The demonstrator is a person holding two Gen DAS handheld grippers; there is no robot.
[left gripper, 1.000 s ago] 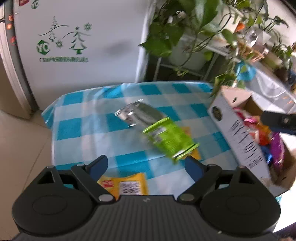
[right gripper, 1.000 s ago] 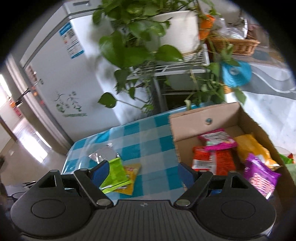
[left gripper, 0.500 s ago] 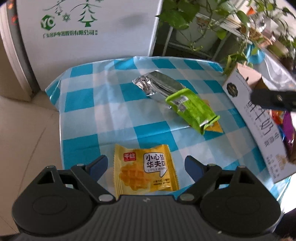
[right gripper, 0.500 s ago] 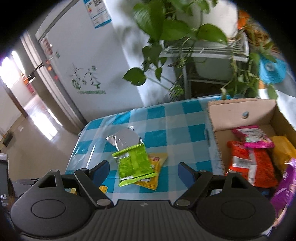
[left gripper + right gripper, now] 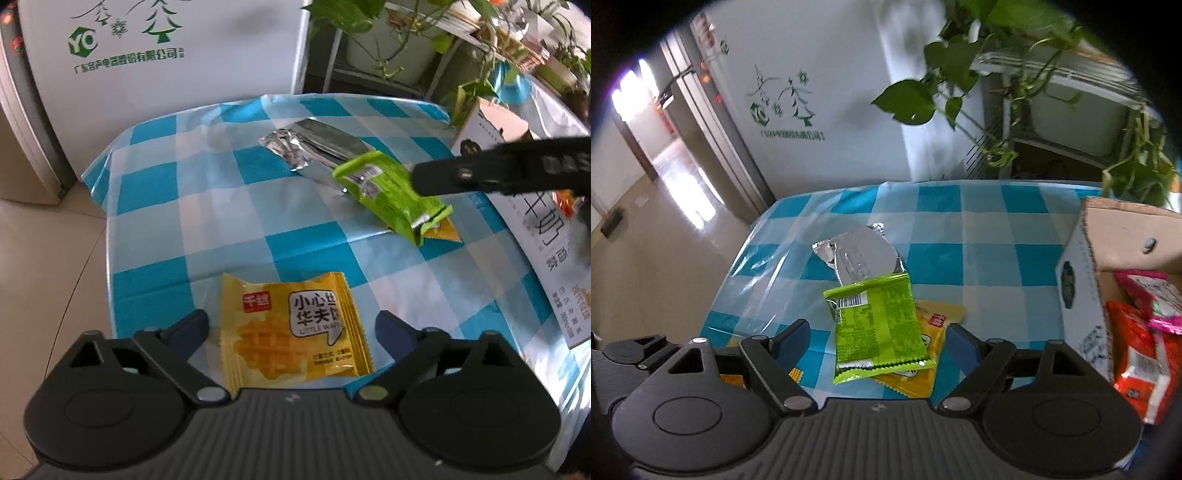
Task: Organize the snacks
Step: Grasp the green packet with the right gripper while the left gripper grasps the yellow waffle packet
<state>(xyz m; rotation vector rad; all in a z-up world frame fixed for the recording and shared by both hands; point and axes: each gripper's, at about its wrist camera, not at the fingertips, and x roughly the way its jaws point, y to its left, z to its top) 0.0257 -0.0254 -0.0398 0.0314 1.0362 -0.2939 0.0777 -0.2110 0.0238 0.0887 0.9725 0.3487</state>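
Blue-and-white checked cloth covers the table (image 5: 229,206), with a white fridge door and trailing houseplants behind it. At the table's right edge stands the cardboard box (image 5: 1082,295), already holding red, pink and other packets. Three loose snacks lie stacked mid-table: a silver foil packet (image 5: 857,254) farthest back, the green packet (image 5: 879,325) overlapping it, and a yellow packet (image 5: 938,325) half hidden beneath. Nearer the front edge lies the yellow waffle packet (image 5: 295,332), flat, long axis running roughly away from the left wrist camera, printed face up.

The left gripper (image 5: 291,332) hovers over the waffle packet, jaws opening and straddling it without pressing (nothing is gripped). The right gripper (image 5: 877,339) hangs released over the green packet, whose long axis runs fore and aft between the fingers.

Risks, as I judge them: the flat waffle wrapper may slide on the glossy cloth or crumple instead of lifting; the right jaws may catch the yellow packet underneath and drag both.
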